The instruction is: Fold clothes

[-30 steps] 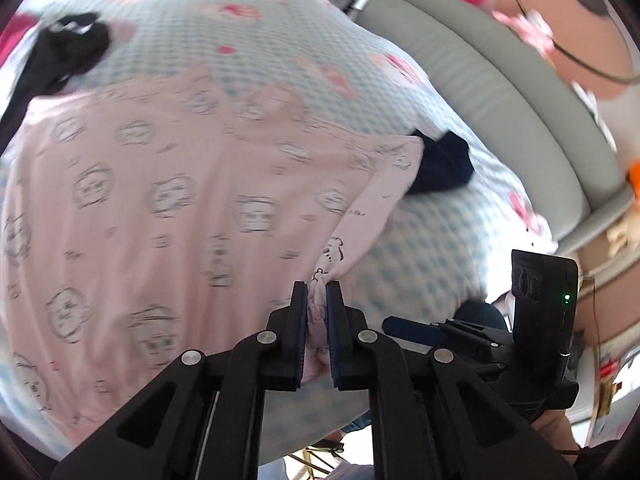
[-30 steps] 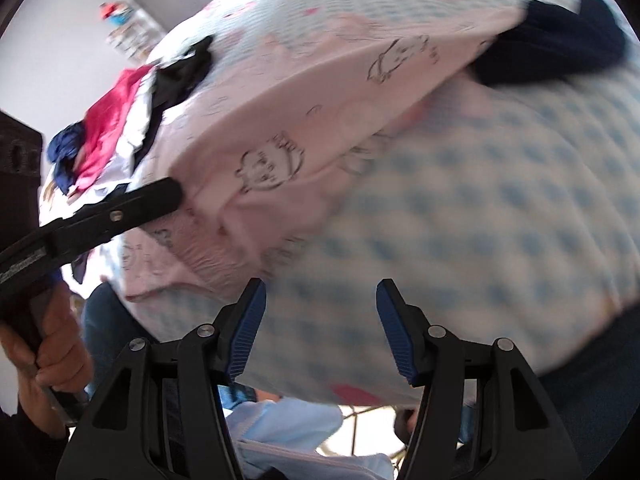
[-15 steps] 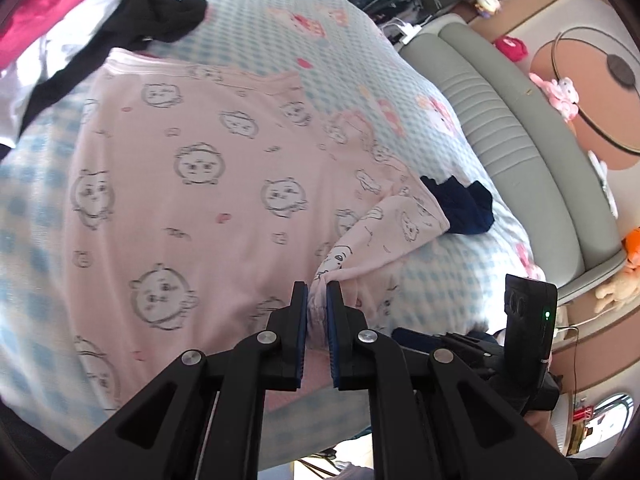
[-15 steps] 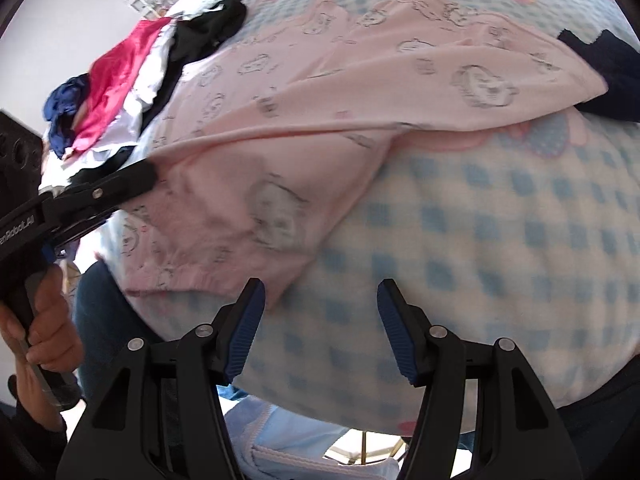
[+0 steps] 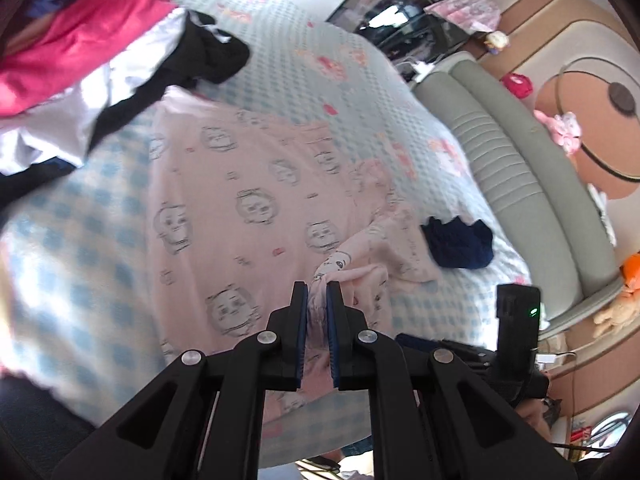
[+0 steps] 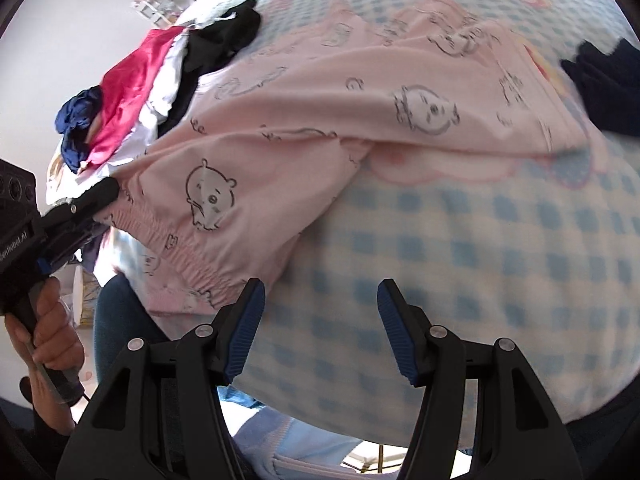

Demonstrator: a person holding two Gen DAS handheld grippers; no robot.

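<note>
1. Over the last second the left gripper point(image 5: 316, 294) has stayed clamped on the elastic waistband of the pink cartoon-print pyjama trousers point(image 5: 256, 208) while lifting it higher off the bed — the left wrist view now takes in far more of the garment and the pile of unfolded clothes point(image 5: 100, 52) beyond it.
2. The right gripper point(image 6: 320, 300) has kept its fingers wide apart and holds nothing. It has drawn closer to the waistband's free end, which now sits just beside its left finger point(image 6: 250, 304); a second ago that hem was further off and blurred.
3. The trousers lie spread across the blue-and-white checked blanket point(image 6: 480, 248), the waist end at the near edge, raised where the left gripper pinches it, and the leg end running away toward the pile. A dark navy garment point(image 5: 458, 246) lies just beside the trousers' right edge, apart from the pile.
4. My reading: one waist corner is secured and the other is being lined up for a grip, so a fold is in preparation rather than made — the cloth shows no clean crease, only a loose ruck near the pinched corner.
5. Writing: the body of the left gripper, seen at the edge of the right wrist view, bears small white lettering point(image 6: 14, 246) ending in "AI"; the rest is too small and skewed to read. No garment labels are legible.
</note>
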